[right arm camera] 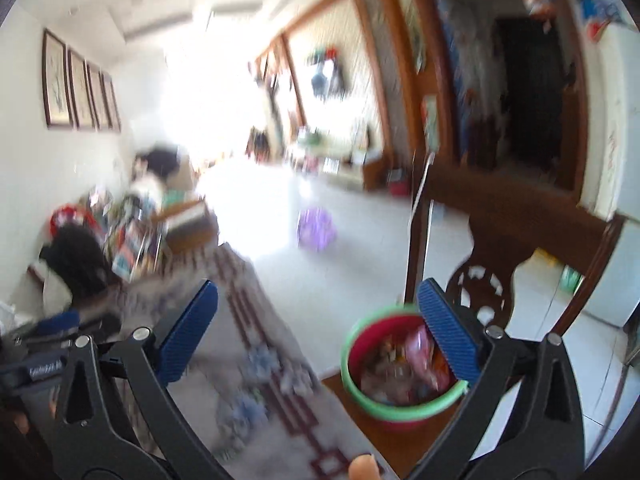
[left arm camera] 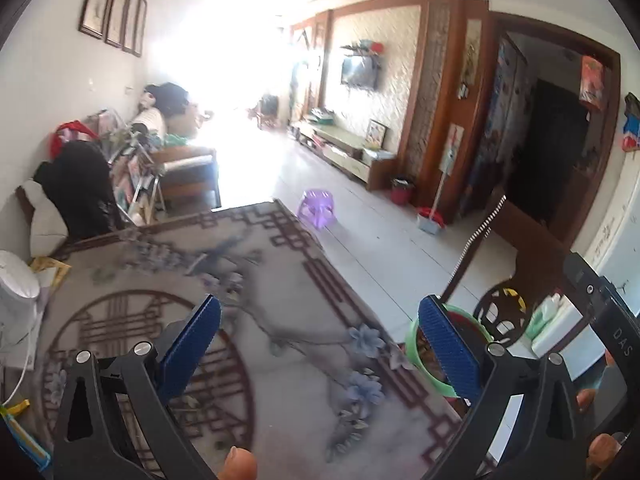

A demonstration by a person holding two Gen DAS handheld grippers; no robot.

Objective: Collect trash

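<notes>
fingers (right arm camera: 448, 336) over seemingly wrapper-filled bin (right arm camera: 360, 392)

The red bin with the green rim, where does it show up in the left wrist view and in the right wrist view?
Left wrist view: the red bin sits at lower right, mostly hidden behind the blue right finger; mainly its green rim shows.
Right wrist view: the bin is lower centre-right on a wooden seat, holding wrappers.
Shared landmark: the purple stool on the floor.
</notes>
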